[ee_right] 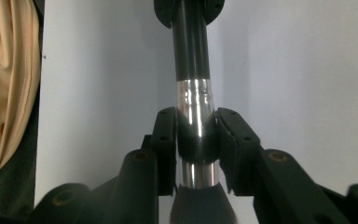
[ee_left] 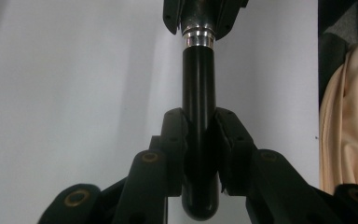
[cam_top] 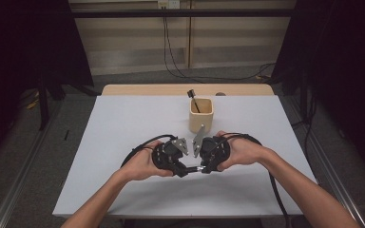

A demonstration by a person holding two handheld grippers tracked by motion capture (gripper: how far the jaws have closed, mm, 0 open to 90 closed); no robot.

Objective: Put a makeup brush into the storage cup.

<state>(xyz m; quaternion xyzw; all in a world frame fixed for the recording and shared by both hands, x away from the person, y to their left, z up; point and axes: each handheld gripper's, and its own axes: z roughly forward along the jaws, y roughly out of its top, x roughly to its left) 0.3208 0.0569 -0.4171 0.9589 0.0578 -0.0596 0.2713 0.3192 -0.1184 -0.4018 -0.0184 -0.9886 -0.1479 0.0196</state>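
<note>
Hands meet low over your bench (cam_top: 123, 123): left hand-held gripper (cam_top: 186, 170) clamps the brush's (cam_top: 195, 169) black handle, right hand-held gripper (cam_top: 202, 168) its silver ferrule.

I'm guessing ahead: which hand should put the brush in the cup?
Probably the right gripper: the cup stands just beyond it, and it grips the brush by its silver collar. The left gripper holds the handle end.

A beige square cup (cam_top: 201, 115) stands far on the white table (cam_top: 123, 133) — a dark-handled tool (cam_top: 193, 99) leaning inside.
</note>
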